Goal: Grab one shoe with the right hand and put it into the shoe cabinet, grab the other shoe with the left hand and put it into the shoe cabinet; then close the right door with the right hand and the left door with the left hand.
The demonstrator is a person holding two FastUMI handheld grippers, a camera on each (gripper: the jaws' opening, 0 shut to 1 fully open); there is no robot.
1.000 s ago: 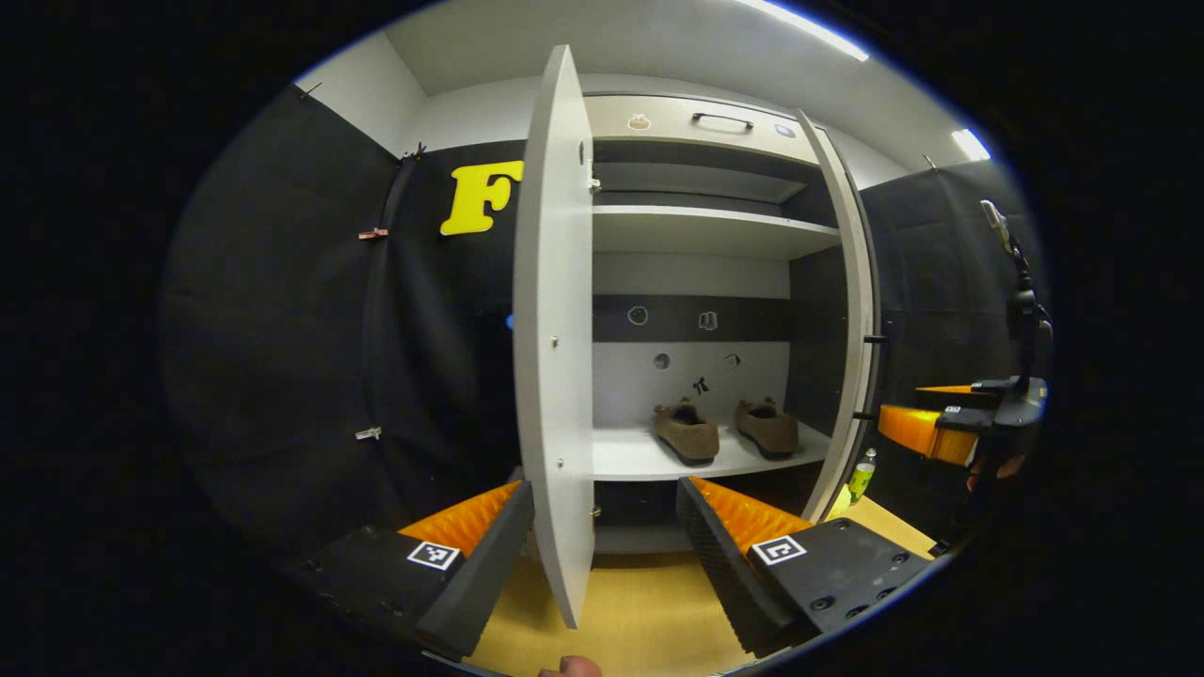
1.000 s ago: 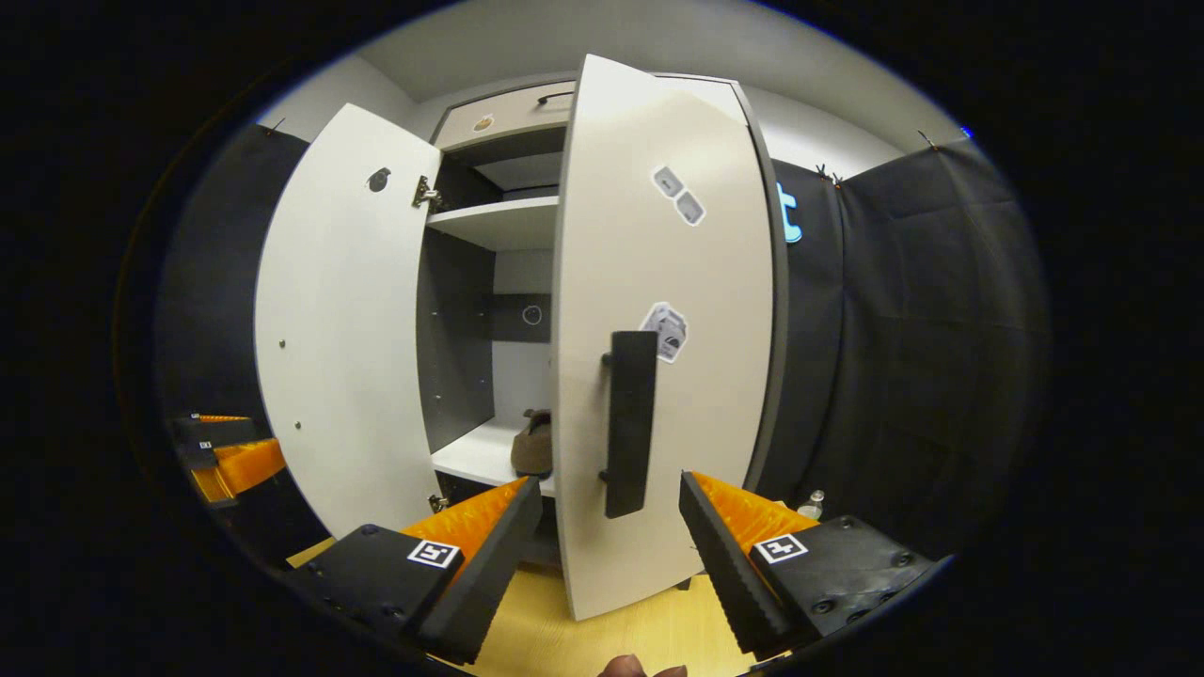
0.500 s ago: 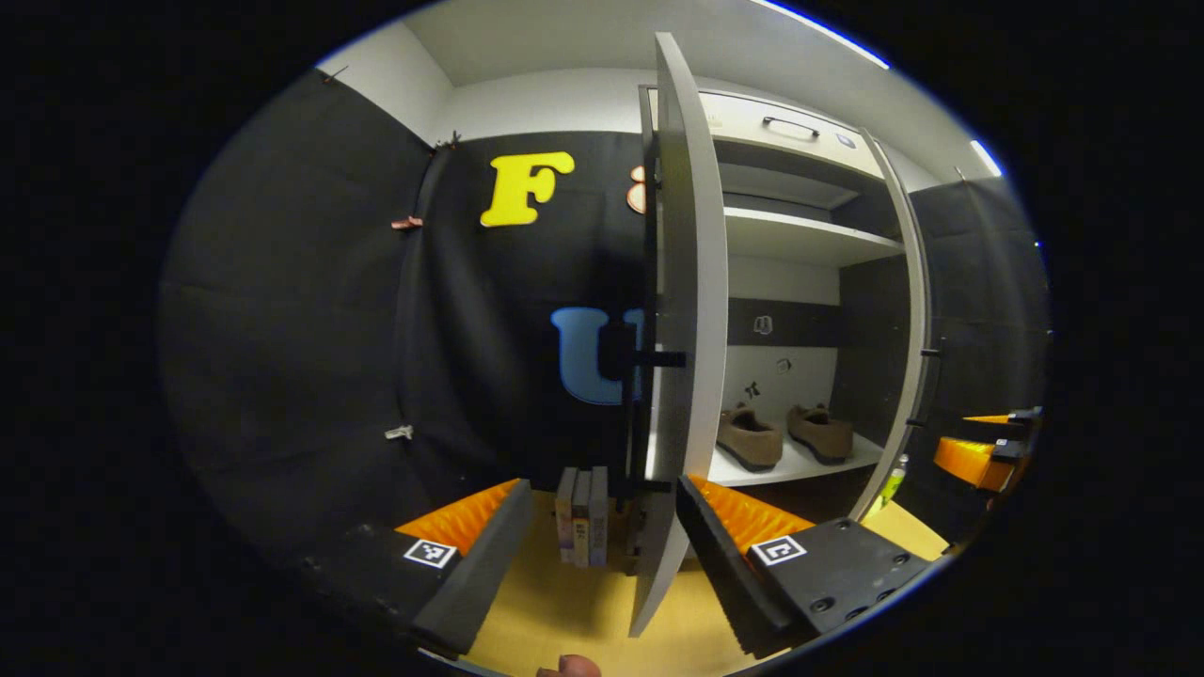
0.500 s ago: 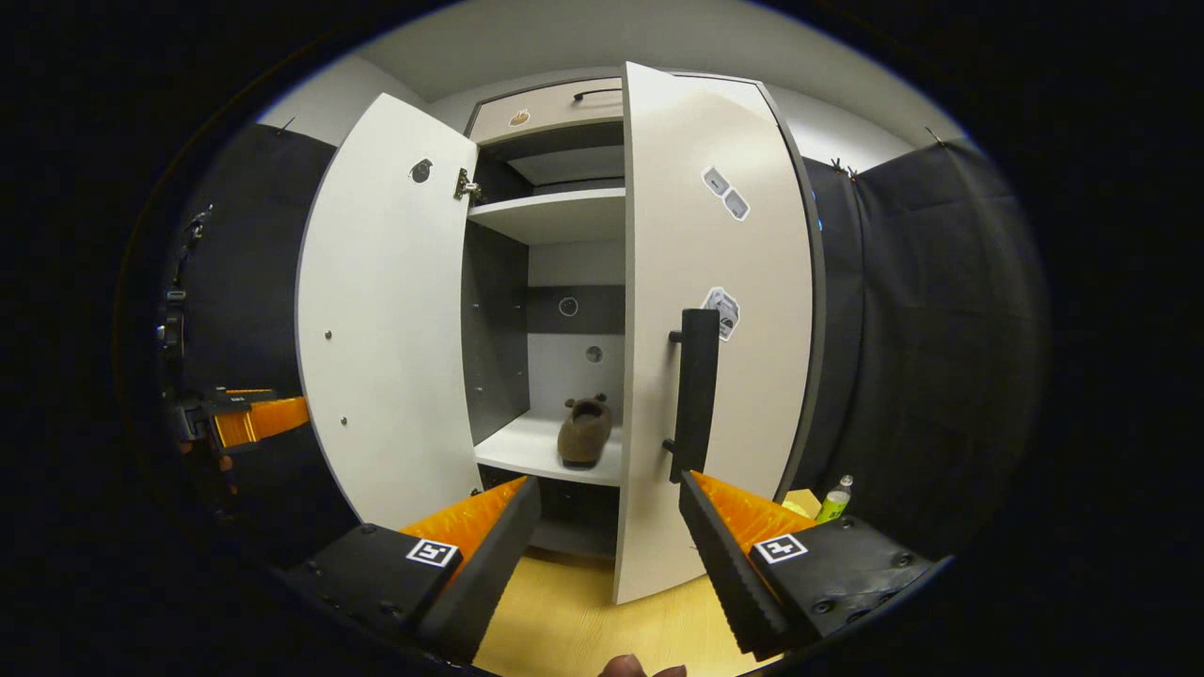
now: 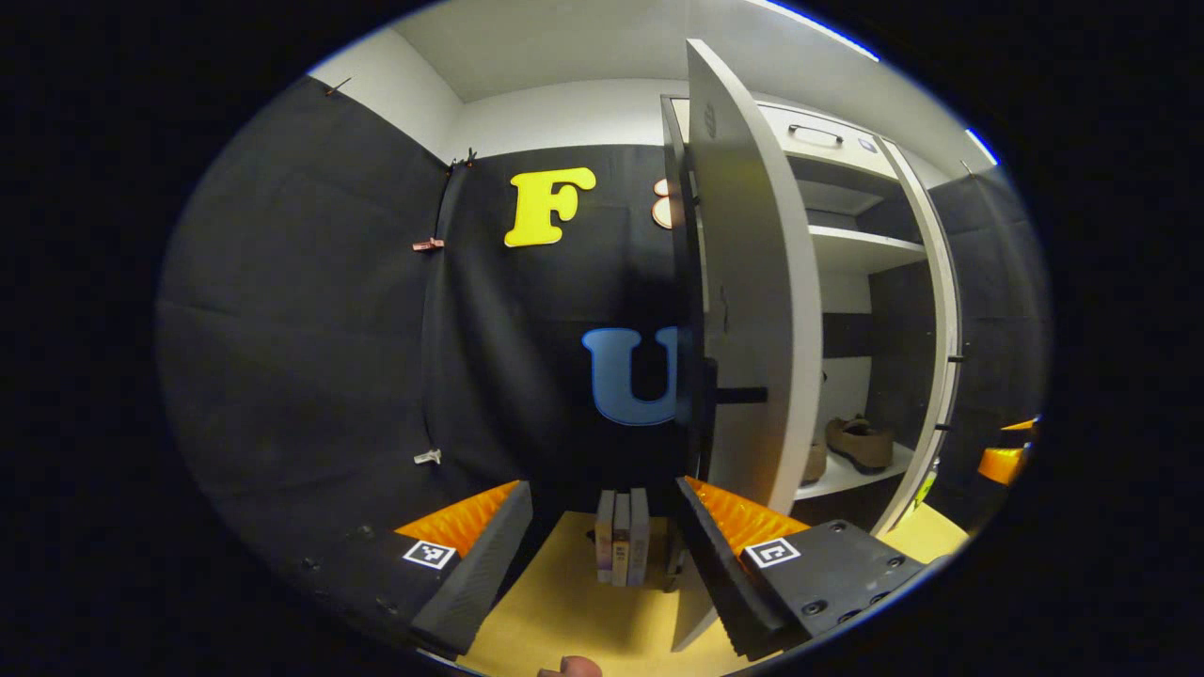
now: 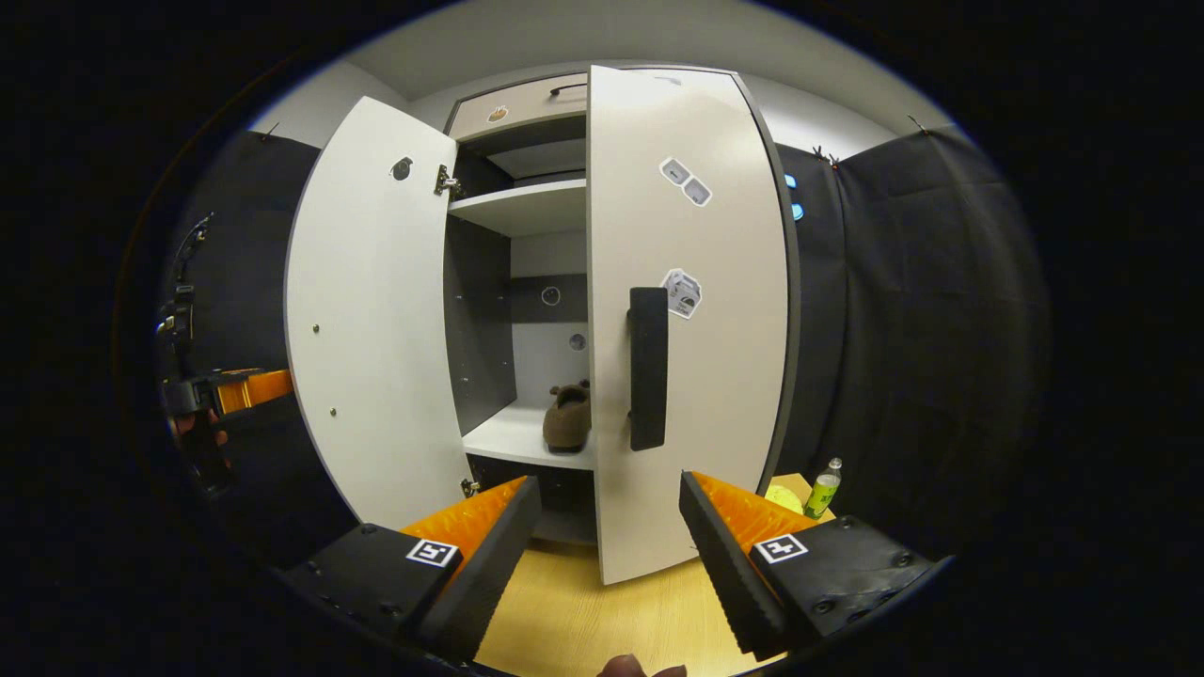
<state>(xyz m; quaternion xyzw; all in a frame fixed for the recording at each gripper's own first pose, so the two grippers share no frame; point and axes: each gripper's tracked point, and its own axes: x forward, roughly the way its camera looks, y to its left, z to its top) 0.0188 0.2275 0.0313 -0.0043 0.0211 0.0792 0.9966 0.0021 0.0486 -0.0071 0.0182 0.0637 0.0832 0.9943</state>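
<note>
So both shoes are sitting in the shoe cabinet (image 6: pixel 527 103) on the lower white shelf (image 6: pixel 513 440); in the left gripper view one brown shoe (image 5: pixel 861 444) is out in the clear and the other shoe (image 5: pixel 815 461) is mostly hidden behind the edge of the left door (image 5: pixel 752 310), and in the right gripper view I can only make out one of them, heel end poking out from behind the right door (image 6: pixel 696 310). The right door is most of the way round toward shut but there's a gap with the shelves showing. The right gripper (image 6: pixel 607 555) has its fingers spread wide with nothing between them, sitting low in front of that door, with the door's dark vertical handle (image 6: pixel 647 369) above the gap and not touching either finger. The left door stands wide open. The left gripper (image 5: pixel 602 555) is spread apart too, holding nothing, and the bottom edge of the left door sits right against or just behind its right-hand finger, can't tell if they actually touch. A few books (image 5: pixel 622 550) stand upright on the wooden floor (image 6: pixel 564 621) beyond that gripper, next to the left door. There's a green bottle (image 6: pixel 825 487) on the floor to the right of the cabinet.
</note>
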